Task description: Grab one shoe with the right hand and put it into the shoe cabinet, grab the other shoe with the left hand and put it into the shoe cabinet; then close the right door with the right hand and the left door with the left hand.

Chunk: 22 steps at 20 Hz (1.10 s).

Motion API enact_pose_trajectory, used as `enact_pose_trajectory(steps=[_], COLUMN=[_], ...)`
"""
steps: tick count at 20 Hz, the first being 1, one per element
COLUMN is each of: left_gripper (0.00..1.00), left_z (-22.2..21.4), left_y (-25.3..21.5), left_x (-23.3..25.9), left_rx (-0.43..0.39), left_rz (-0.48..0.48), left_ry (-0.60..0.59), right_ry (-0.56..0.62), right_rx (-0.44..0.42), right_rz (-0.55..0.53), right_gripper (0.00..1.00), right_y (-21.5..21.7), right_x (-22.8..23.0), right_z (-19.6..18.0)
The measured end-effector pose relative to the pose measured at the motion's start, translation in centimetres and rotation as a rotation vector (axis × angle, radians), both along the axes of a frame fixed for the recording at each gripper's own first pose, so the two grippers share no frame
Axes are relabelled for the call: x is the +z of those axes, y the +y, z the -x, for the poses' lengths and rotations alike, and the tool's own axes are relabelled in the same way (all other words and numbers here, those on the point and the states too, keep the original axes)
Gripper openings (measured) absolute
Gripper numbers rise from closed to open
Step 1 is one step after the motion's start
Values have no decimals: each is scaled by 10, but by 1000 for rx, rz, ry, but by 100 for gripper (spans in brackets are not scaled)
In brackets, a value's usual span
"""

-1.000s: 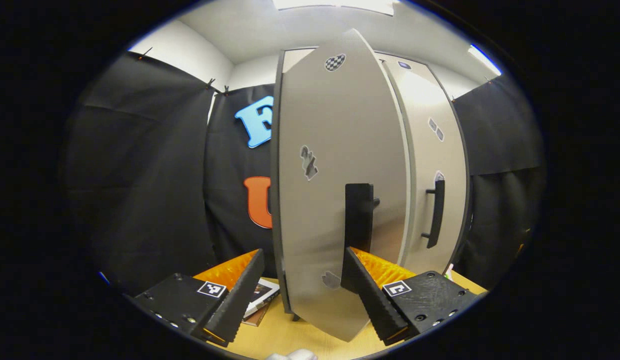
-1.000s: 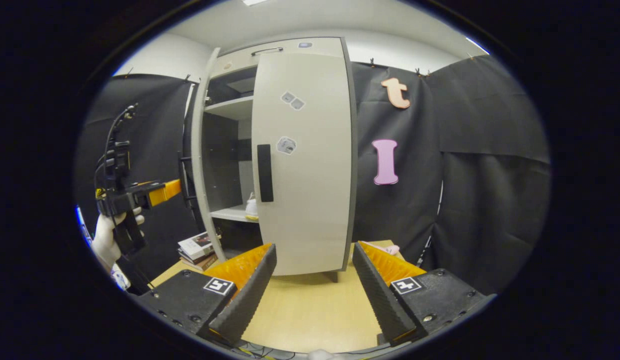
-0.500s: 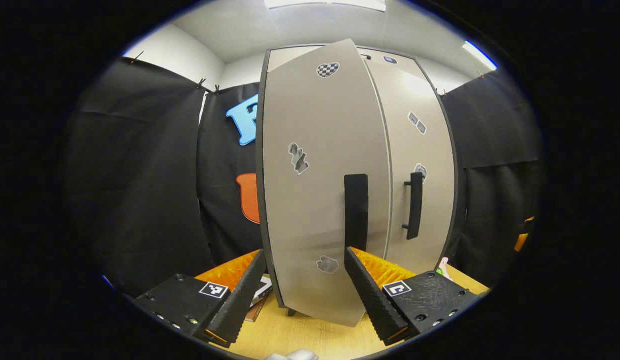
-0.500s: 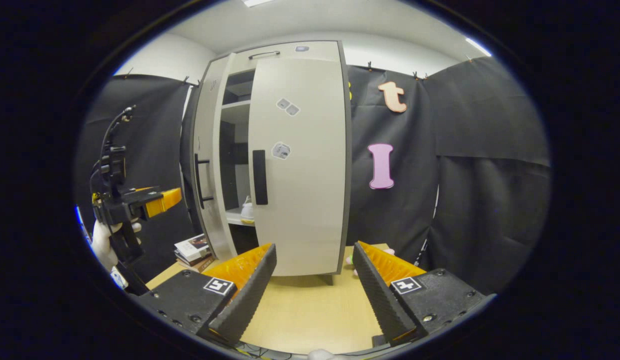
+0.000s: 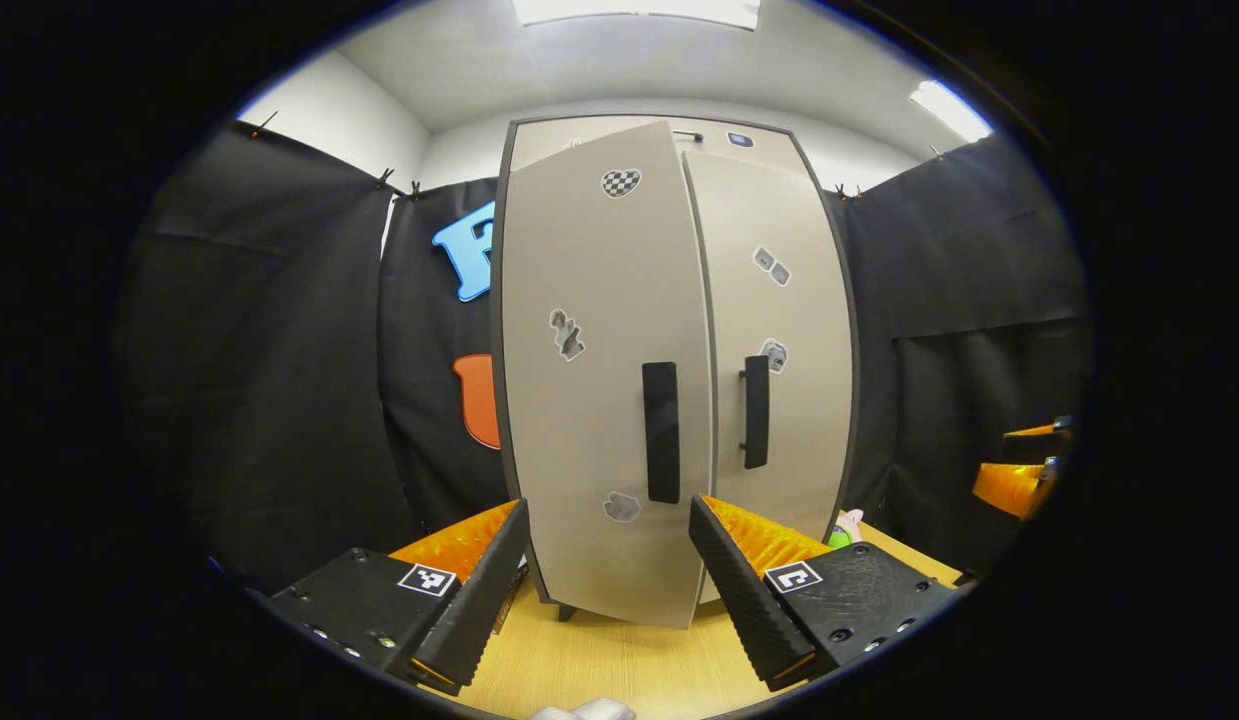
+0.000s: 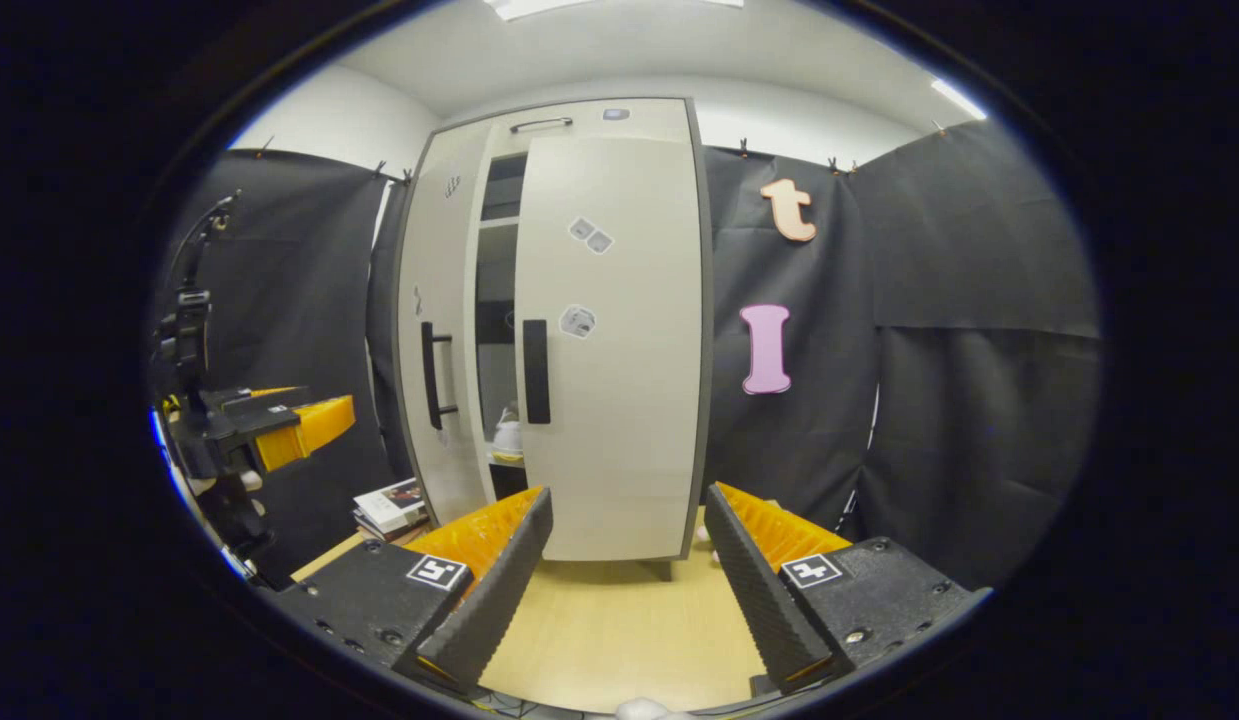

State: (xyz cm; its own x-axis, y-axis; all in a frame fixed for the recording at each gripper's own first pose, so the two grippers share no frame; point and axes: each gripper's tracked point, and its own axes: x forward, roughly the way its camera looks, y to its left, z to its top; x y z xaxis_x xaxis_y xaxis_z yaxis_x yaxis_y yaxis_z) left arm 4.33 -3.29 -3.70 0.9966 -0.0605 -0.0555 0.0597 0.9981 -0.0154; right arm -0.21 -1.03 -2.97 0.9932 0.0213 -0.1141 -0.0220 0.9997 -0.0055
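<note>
Pale grey, the left door (image 6: 441,340) is nearly shut, with a shoe (image 6: 507,435) inside the shoe cabinet (image 5: 619,135). Our left gripper (image 5: 609,585) and right gripper (image 6: 629,590) have wide, empty jaws. We should push the door flat, softly.

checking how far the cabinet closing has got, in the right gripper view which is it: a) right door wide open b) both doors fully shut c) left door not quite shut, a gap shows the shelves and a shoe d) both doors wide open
c: in the right gripper view a dark gap remains between the left door and the right door, with a shoe on a shelf visible through it.
</note>
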Motion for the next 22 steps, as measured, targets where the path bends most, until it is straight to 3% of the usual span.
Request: enact_pose_trajectory(steps=[9,22], left_gripper=[96,96], left_z=[41,48], left_y=[0,12], left_x=[-7,-6], left_rx=[3,30], left_rz=[8,23], left_ry=[21,18], right_ry=[-13,-20], right_rx=[-1,-3], right_rz=[-13,-13], right_gripper=[99,99], right_y=[9,14], right_x=[2,4], right_z=[8,10])
